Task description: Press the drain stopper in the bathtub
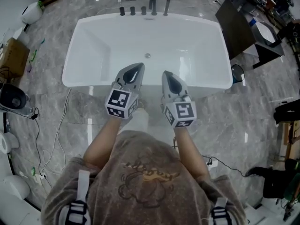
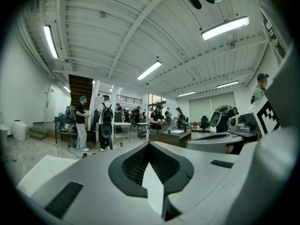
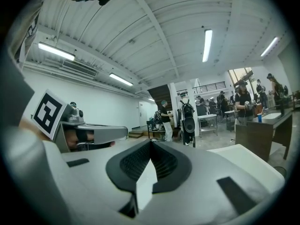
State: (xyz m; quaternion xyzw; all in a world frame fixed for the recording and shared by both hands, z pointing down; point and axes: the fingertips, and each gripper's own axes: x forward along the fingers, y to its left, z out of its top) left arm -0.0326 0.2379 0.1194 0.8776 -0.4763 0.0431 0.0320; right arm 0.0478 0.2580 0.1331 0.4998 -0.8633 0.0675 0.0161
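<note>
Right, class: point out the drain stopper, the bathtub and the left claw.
drain stopper [image 1: 147,56], head view, its round top.
bathtub [image 1: 93,50], head view, left inner wall.
left claw [image 1: 139,66], head view, its tips.

Evenly bright under ceiling tube lights [image 2: 225,27]; fisheye edges warped and dark.

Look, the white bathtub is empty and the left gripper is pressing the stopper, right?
No. The head view shows the left gripper held by the near side of the empty white bathtub, well clear of the drain stopper, not pressing it.
</note>
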